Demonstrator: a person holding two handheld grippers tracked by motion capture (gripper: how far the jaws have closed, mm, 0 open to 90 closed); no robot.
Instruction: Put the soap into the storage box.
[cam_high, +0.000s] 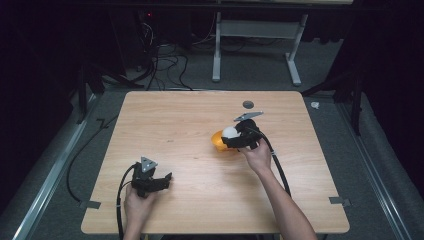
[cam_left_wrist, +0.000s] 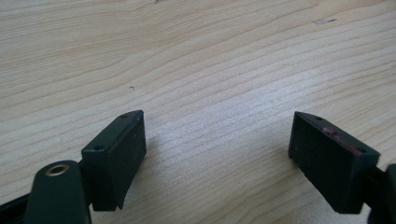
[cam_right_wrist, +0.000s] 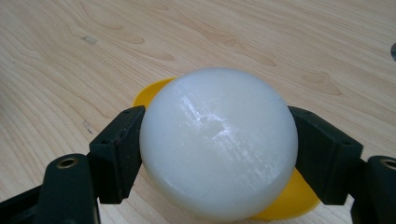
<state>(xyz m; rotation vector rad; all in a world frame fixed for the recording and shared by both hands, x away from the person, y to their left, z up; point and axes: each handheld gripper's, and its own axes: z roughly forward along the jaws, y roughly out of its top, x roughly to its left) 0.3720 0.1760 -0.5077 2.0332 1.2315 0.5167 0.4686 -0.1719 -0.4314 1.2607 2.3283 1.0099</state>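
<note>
A white round puck-like piece (cam_right_wrist: 218, 144) is clamped between the black jaws of my right gripper (cam_right_wrist: 219, 154); in the high view the white piece (cam_high: 229, 132) hangs just over a yellow-orange dish (cam_high: 218, 141) near the table's middle right, where my right gripper (cam_high: 231, 135) holds it. The yellow dish (cam_right_wrist: 285, 198) peeks out beneath the white piece. My left gripper (cam_high: 167, 179) rests low at the table's front left, open; its two fingers (cam_left_wrist: 116, 156) stand wide apart over bare wood with nothing between them.
The wooden table (cam_high: 165, 125) has a small dark disc (cam_high: 248, 104) near its far edge. Cables (cam_high: 277, 165) trail from both grippers toward the front. Grey tape tabs (cam_high: 340, 201) mark the front corners. A white table frame (cam_high: 260, 45) stands beyond.
</note>
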